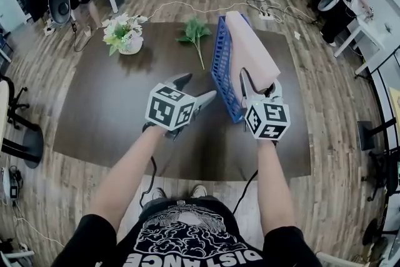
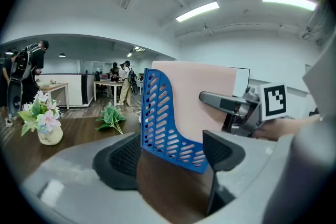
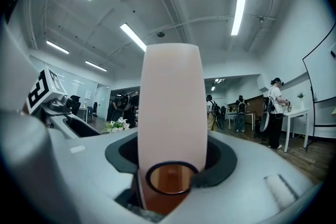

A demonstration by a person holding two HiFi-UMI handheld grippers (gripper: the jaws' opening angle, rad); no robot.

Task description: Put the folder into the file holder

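The folder (image 1: pixel 251 50) stands upright inside the blue file holder (image 1: pixel 220 69) near the middle of the table (image 1: pixel 112 115), with its spine towards the person. Its lower edge is hidden behind the holder's slotted wall, so whether it sits fully down cannot be told. The right tool (image 1: pixel 259 88) is at the near end of the holder, level, with its jaws apart on either side of the spine. They seem slack against it rather than pinching, which suggests the step in hand is letting go. The left tool (image 1: pixel 197 88) sits just beside the holder's left wall with its jaws wide apart. The low front corner of the holder is in the gap ahead of them, and they clamp nothing. To finish well, the right tool should draw straight back along the line of the spine, away from the holder, without lifting or twisting. That way neither pad catches the spine or the finger ring in it and drags the folder out again. The holder looks light and tall with the folder in it, so a sideways nudge could tip it. The left tool is well placed to steady the holder's wall if it rocks. It should stay close to that wall until the right tool is clear of the holder.
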